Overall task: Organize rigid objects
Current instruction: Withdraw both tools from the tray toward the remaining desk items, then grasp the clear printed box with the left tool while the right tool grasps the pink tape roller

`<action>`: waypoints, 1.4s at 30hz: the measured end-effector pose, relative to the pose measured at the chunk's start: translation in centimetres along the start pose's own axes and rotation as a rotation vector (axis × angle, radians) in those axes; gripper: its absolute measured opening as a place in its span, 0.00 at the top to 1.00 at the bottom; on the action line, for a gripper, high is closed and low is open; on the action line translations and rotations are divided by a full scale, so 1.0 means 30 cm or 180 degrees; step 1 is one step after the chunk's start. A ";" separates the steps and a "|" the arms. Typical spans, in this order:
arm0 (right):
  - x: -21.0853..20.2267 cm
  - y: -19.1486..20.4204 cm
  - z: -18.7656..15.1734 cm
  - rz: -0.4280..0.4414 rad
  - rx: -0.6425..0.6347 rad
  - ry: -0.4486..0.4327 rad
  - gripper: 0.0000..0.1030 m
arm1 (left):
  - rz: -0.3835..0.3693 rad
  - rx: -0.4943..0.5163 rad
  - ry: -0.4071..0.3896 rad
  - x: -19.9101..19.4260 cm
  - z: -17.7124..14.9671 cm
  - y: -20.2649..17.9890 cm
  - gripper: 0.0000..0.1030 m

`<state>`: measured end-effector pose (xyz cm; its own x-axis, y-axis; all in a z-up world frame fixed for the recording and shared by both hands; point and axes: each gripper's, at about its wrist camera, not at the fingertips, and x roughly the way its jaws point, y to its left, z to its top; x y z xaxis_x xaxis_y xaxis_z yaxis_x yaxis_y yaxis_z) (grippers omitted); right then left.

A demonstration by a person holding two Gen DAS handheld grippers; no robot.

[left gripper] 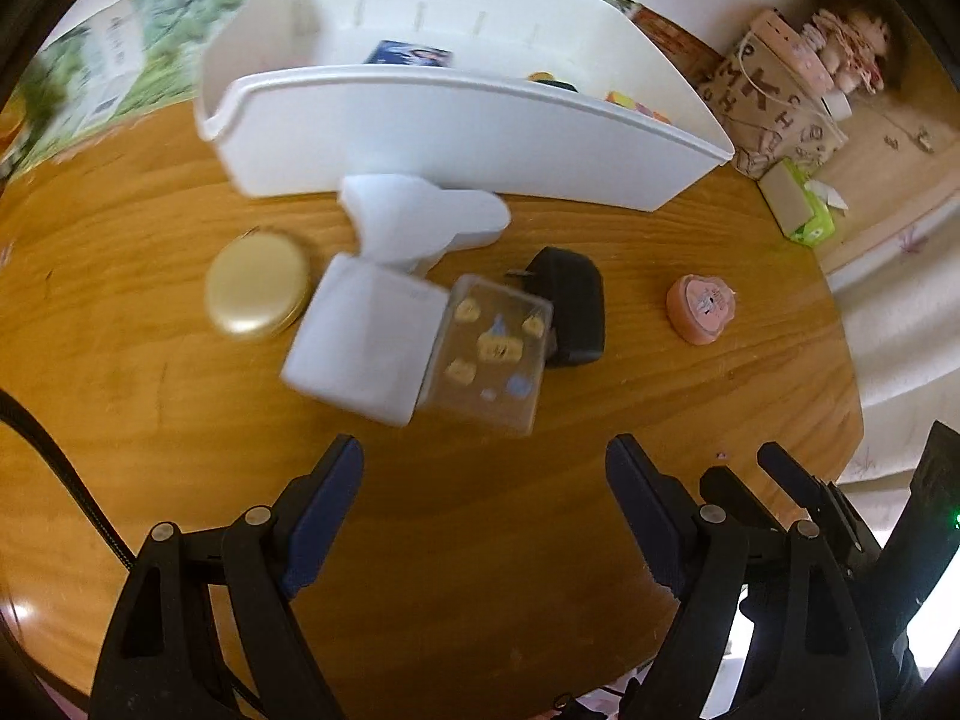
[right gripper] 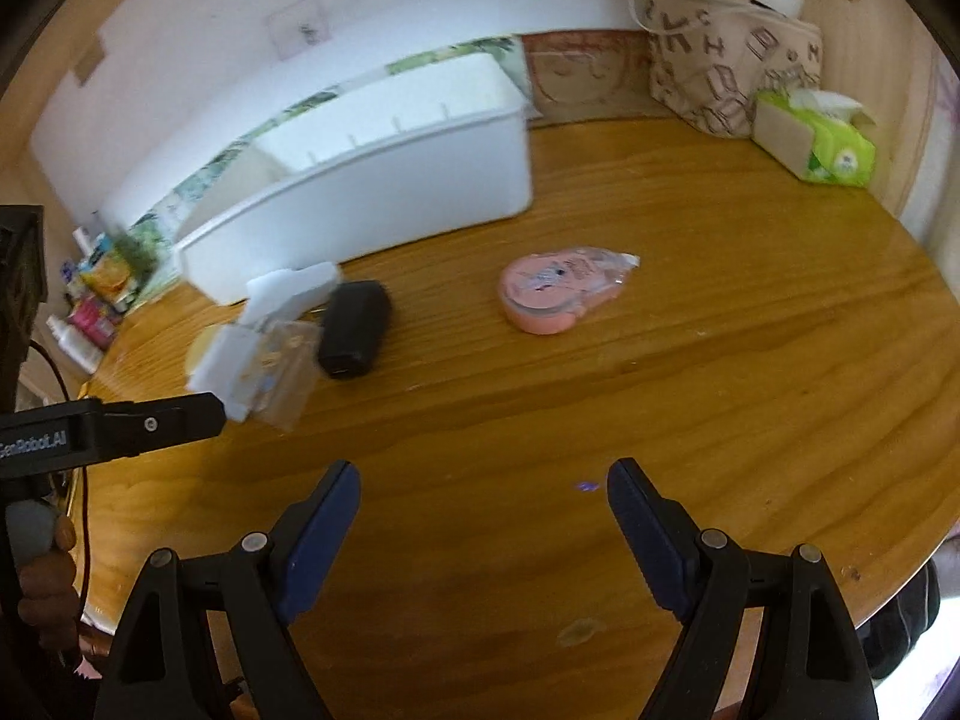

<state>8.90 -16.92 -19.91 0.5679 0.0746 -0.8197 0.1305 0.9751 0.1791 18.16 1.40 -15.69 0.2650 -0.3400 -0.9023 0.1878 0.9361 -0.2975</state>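
A long white bin (left gripper: 456, 132) stands at the back of the round wooden table (left gripper: 456, 516), holding a few small items. In front of it lie a white plastic piece (left gripper: 420, 222), a white box (left gripper: 366, 339), a clear box with yellow stickers (left gripper: 492, 354), a black charger (left gripper: 573, 306), a gold round tin (left gripper: 258, 291) and a pink correction-tape dispenser (left gripper: 701, 307). My left gripper (left gripper: 483, 468) hangs open and empty just short of the clear box. My right gripper (right gripper: 483, 489) is open and empty over bare wood, with the pink dispenser (right gripper: 555, 288) and charger (right gripper: 354, 330) further off.
A patterned paper bag (right gripper: 720, 60) and a green tissue pack (right gripper: 822, 144) sit at the table's far right by the wall. Bottles and packets (right gripper: 90, 312) crowd the far left edge. The left gripper's finger (right gripper: 120, 426) juts in from the left of the right wrist view.
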 end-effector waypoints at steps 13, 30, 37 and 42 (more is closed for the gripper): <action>0.096 -0.042 0.104 -0.0274 0.0257 0.0108 0.18 | 0.0156 0.0121 0.0344 0.065 0.077 -0.047 0.13; 0.212 -0.094 0.226 -0.0184 0.0049 0.0288 0.18 | 0.0384 -0.0386 0.0429 0.108 0.120 -0.073 0.16; 0.240 -0.113 0.268 0.0001 -0.0350 0.0394 0.18 | 0.0426 -0.1072 0.0387 0.144 0.121 -0.059 0.22; 0.247 -0.115 0.276 0.0138 -0.0707 0.0439 0.18 | 0.0540 -0.1525 0.0260 0.153 0.121 -0.043 0.22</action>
<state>19.38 -21.46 -22.10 0.4508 0.1303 -0.8831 -0.0819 0.9911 0.1045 22.58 -1.71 -18.33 0.1758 -0.1896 -0.9660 -0.3109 0.9204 -0.2372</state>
